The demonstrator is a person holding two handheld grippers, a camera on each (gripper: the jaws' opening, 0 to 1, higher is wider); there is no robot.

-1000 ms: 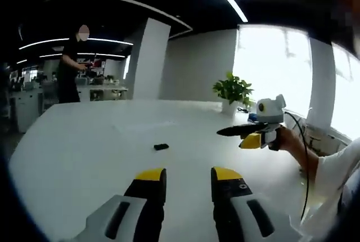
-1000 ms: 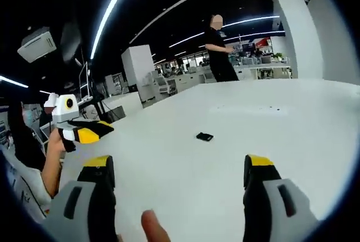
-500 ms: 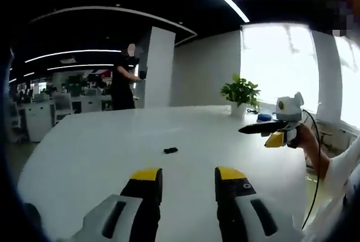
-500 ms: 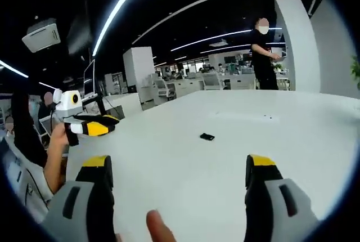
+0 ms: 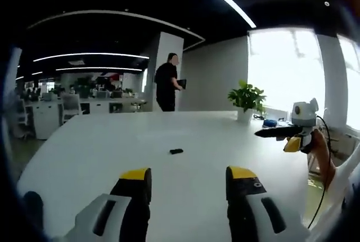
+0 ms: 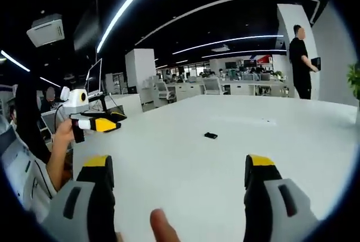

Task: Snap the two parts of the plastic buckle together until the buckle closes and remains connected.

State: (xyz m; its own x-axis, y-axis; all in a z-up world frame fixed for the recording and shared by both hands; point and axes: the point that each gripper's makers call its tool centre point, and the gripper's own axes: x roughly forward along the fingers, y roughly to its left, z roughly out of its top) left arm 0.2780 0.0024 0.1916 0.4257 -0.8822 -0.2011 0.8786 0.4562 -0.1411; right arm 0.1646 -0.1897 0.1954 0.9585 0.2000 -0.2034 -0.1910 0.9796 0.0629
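Lying alone on the white table [image 5: 84, 152], the black buckle [image 5: 176, 151] sits well ahead of both grippers, small and dark; whether its two parts are joined is too small to tell. In the left gripper view, the left gripper [image 5: 188, 177] hangs above the near table edge with its yellow-tipped jaws parted and nothing between them. Off to that view's right, the right gripper [image 5: 292, 135] is held in a hand [image 5: 316, 149] above the table's edge, near a potted plant [image 5: 247, 98] that stands on the far side.

In the right gripper view, the right gripper [image 6: 185, 166] has its jaws spread wide, empty, with the buckle [image 6: 211, 135] far ahead between them on the table [image 6: 185, 157]. A fingertip [image 6: 163, 225] shows at the bottom. The left gripper [image 6: 101, 124] is at that view's left, held up off the table. A person [image 6: 301, 62] in black stands beyond the table.
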